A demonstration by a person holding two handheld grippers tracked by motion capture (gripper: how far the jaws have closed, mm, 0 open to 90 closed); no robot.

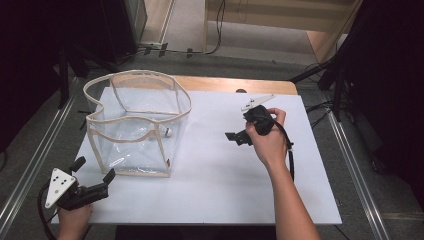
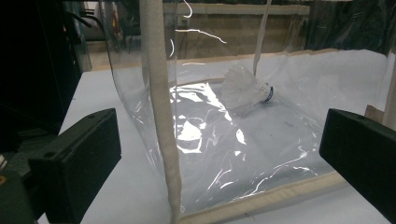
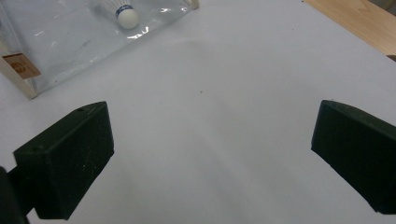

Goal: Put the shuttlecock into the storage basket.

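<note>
Clear bag (image 1: 137, 125) blocks the table's left; white tabletop (image 1: 220, 170) elsewhere seems open.

I can't read any text, number or brand anywhere here. The one candidate is a small brown tag (image 3: 20, 66) on the near right corner of the clear bag (image 1: 135, 125); from the right gripper view it carries a faint mark, too blurred for me to make out. The shuttlecock (image 3: 122, 11) has a blue band with no legible print.
</note>
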